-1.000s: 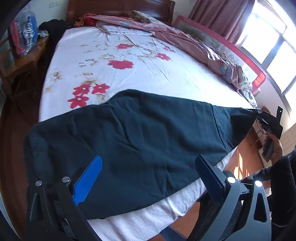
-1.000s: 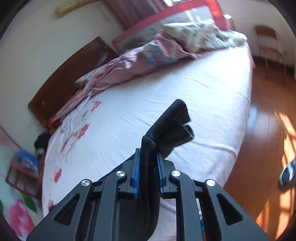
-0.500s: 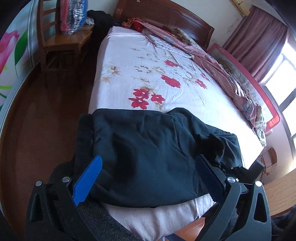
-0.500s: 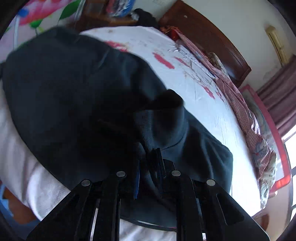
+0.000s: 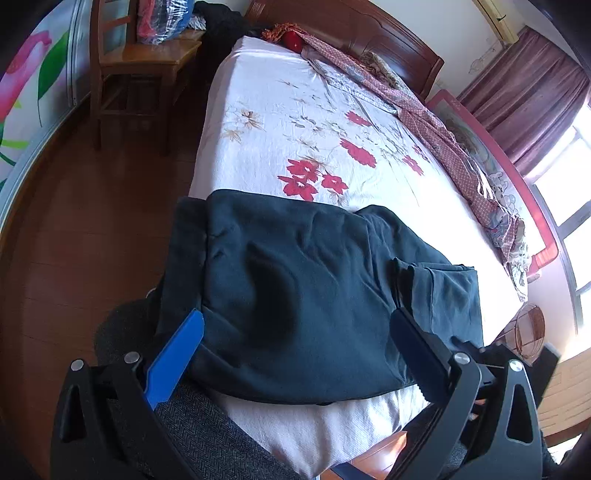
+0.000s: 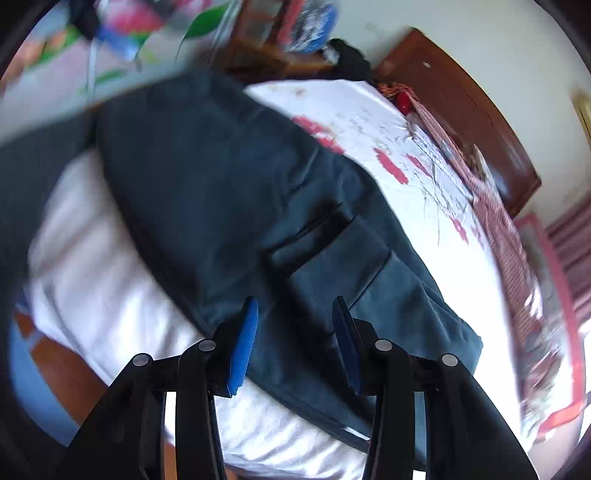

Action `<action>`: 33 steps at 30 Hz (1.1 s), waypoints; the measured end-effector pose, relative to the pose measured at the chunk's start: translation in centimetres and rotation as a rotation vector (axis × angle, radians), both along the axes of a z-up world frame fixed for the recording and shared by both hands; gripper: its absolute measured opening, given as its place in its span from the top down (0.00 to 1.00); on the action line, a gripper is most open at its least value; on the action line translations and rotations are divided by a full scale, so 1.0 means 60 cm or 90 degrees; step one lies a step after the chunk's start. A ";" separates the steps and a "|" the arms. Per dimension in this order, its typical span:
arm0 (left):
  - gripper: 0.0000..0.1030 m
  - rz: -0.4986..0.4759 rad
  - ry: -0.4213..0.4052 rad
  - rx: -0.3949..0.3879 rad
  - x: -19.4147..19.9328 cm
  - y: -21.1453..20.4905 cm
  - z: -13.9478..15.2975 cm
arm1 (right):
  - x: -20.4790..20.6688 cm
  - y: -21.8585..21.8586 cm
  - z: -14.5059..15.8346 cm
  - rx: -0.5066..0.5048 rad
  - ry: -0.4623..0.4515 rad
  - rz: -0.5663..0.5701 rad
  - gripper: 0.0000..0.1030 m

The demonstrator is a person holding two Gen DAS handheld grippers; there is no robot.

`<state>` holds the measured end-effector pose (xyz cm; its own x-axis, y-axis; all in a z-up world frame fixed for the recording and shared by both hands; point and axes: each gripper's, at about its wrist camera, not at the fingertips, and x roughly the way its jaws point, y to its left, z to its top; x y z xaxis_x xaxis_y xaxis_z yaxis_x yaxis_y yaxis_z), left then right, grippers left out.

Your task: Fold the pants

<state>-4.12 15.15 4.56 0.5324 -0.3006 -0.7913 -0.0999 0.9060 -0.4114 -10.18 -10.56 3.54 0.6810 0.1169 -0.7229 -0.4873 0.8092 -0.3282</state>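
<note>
Dark navy pants (image 5: pixel 303 295) lie folded in half across the near corner of the bed, with the leg ends (image 5: pixel 439 291) laid on top at the right. The waistband (image 5: pixel 186 251) hangs over the bed's left edge. My left gripper (image 5: pixel 295 332) is open and empty, just above the pants' near edge. In the right wrist view the pants (image 6: pixel 229 206) fill the middle, with the leg cuff (image 6: pixel 332 254) on top. My right gripper (image 6: pixel 293 325) is open and empty, just short of the cuff.
The bed (image 5: pixel 295 122) has a white flowered sheet and a pink checked quilt (image 5: pixel 436 136) along its far side. A wooden chair (image 5: pixel 147 62) with bags stands at the left by the headboard (image 5: pixel 354 33). Wooden floor (image 5: pixel 81 206) lies to the left.
My right gripper carried the leg ends over onto the upper half of the pants, then opened and let them go. The left gripper stayed open and turned left.
</note>
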 end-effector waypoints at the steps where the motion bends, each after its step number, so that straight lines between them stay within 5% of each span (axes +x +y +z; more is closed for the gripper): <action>1: 0.02 0.002 0.001 -0.005 0.000 0.005 -0.001 | 0.032 -0.034 0.015 0.025 -0.010 -0.066 0.60; 3: 0.02 0.012 -0.003 -0.020 -0.002 0.013 -0.003 | 0.100 -0.096 0.014 0.003 -0.043 -0.202 0.60; 5: 0.02 0.018 -0.010 -0.021 -0.004 0.018 0.000 | 0.149 -0.127 -0.017 0.025 -0.010 -0.264 0.60; 8: 0.02 0.028 -0.018 -0.008 -0.008 0.035 0.006 | 0.135 -0.046 -0.103 -0.086 0.014 -0.162 0.61; 10: 0.02 0.035 -0.025 0.019 -0.010 0.055 0.010 | 0.100 -0.010 -0.122 -0.188 -0.081 -0.132 0.61; 12: 0.02 0.023 -0.033 0.047 -0.009 0.082 0.008 | 0.105 -0.032 -0.092 -0.112 -0.044 -0.171 0.59; 14: 0.02 -0.003 -0.034 0.064 -0.001 0.110 -0.004 | 0.095 -0.059 -0.052 -0.012 -0.034 -0.201 0.46; 19: 0.02 -0.100 -0.024 0.098 0.039 0.170 -0.052 | 0.072 -0.068 -0.017 0.074 0.002 -0.218 0.46; 23: 0.02 -0.149 -0.017 0.040 0.070 0.212 -0.097 | 0.065 -0.051 -0.026 0.093 0.053 -0.233 0.46; 33: 0.02 -0.192 0.038 -0.274 0.134 0.233 -0.221 | 0.057 0.050 -0.027 0.028 0.068 -0.196 0.46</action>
